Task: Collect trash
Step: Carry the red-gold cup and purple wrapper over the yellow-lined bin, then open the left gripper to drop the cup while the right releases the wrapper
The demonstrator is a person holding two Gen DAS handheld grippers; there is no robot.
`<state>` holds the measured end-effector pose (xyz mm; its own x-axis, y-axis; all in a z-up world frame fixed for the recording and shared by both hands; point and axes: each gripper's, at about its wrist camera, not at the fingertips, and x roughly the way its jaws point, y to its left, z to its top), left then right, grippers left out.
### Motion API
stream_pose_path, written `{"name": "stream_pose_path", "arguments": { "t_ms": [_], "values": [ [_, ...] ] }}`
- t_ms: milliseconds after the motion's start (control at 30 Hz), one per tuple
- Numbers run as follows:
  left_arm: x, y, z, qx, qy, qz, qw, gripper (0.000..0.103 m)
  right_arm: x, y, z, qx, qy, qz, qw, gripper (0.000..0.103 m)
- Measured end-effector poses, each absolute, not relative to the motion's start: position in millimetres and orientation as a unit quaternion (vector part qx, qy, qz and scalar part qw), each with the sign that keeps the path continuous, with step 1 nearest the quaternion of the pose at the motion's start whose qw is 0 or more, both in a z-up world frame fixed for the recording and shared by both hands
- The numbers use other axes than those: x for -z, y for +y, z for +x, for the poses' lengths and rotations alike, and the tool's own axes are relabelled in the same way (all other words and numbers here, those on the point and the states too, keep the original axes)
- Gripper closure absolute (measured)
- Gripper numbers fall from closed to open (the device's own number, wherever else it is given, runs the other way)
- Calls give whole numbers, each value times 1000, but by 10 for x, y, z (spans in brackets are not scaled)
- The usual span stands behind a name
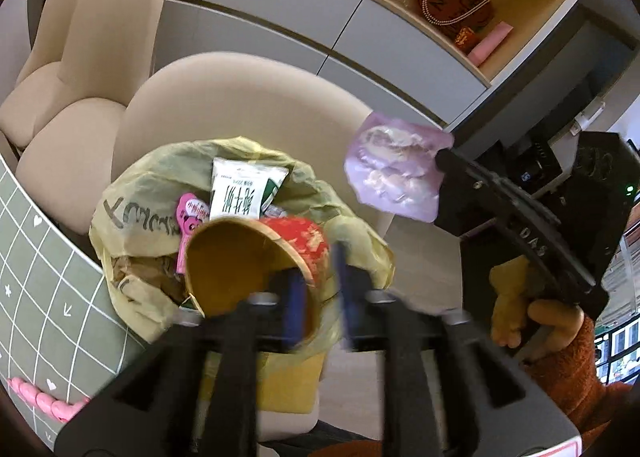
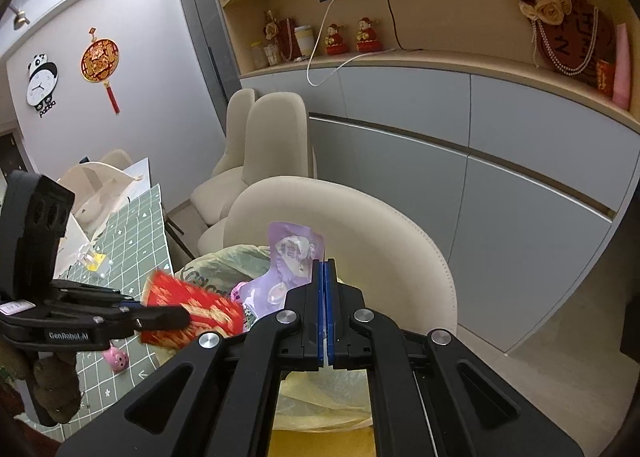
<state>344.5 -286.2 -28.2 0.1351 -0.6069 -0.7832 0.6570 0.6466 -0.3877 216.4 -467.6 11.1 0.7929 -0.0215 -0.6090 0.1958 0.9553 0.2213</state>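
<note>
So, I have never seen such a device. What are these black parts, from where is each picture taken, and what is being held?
No robot here: a person holds a hand tool with a two-finger claw in each hand, and each tool carries a wide-angle camera looking along its fingers. One picture is from the left tool, the other from the right. The left claw stands open around the rim of a red paper cup, which tips over a yellow trash bag already holding a milk carton. The right claw is shut on a purple snack wrapper, held above the same bag. At the left is a table with a green checked cloth.
</note>
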Motion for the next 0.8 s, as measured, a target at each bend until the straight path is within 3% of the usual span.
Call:
{"name": "stream_pose_path", "arguments": {
  "t_ms": [67, 133, 500, 800],
  "values": [
    [331, -2815, 3455, 416, 513, 17, 751, 56, -123, -4675, 2147, 60, 315, 138, 937, 100],
    [351, -2768, 3463, 409, 515, 18, 753, 55, -118, -4675, 2145, 61, 315, 141, 937, 100],
    [138, -2029, 3579, 300, 453, -13, 839, 54, -15, -4479, 2435, 15, 329, 146, 933, 100],
    [-65, -1330, 3431, 179, 400, -29, 898, 50, 277, -3979, 3049, -59, 387, 107, 914, 100]
  ]
}}
